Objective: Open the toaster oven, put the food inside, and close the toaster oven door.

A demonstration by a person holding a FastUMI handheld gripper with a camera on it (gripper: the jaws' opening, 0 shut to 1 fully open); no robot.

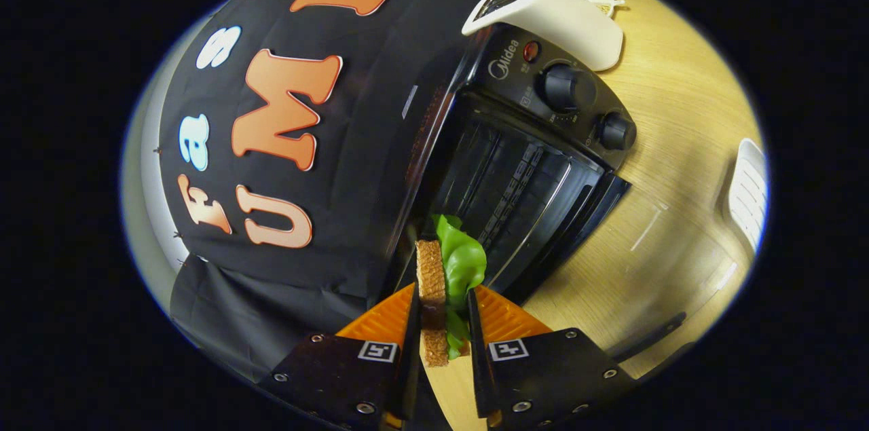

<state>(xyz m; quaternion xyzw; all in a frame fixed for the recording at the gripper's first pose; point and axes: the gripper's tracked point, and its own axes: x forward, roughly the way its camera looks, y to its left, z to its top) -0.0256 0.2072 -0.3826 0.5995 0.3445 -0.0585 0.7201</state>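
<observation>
With the view rolled hard to one side, gripper (441, 312) seen clamped on the sandwich (432, 295): both orange fingers (383, 319) press on it, one against the bread slice, the other against the lettuce side. Sandwich held edge-on between the fingers, a dark filling layer mid-way, green lettuce leaf (461, 261) sticking out past the fingertips. Just ahead of the fingertips, toaster oven (529, 146), black, door (570, 234) already swung down and open; wire rack (509, 180) and dark cavity visible beyond the lettuce. Further on, the control panel with two knobs (567, 87) and a red lamp. White pop-up toaster (550, 13) standing beyond the oven, close against it; whether touching, cannot tell. Wooden table (679, 159) under all, a white slatted object (747, 193) well apart near its edge. Step in hand, judged: door-opening done, food now being carried to the mouth. Next move calls for levelling the wrist, advancing straight in over the lowered door, setting the sandwich on the rack, parting the fingers, backing out clear, then lifting the door shut. Risk: lettuce catching on the rack.
</observation>
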